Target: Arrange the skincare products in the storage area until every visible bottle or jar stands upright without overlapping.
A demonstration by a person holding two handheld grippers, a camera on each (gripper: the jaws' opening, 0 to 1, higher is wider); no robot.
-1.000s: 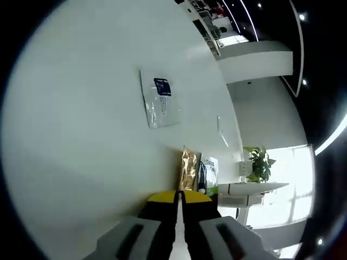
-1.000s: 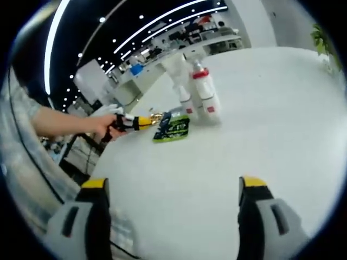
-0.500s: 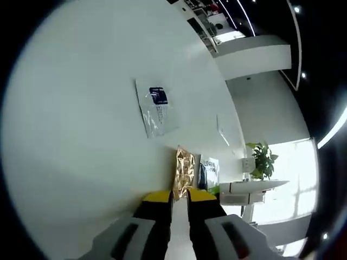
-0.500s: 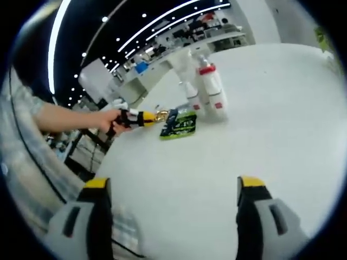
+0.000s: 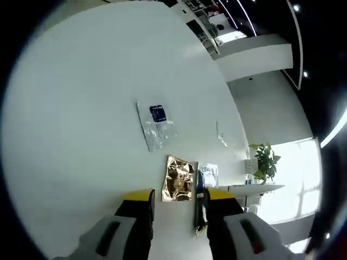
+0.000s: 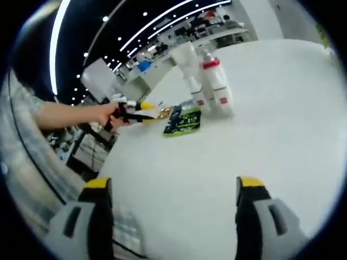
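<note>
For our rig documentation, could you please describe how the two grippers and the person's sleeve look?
Both the left gripper and the right gripper have grey tongs ending in yellow tips with black inner faces. The person's sleeve looks like light checked fabric.

Bright, even light; window glare, fisheye warping, soft edge blur.
</note>
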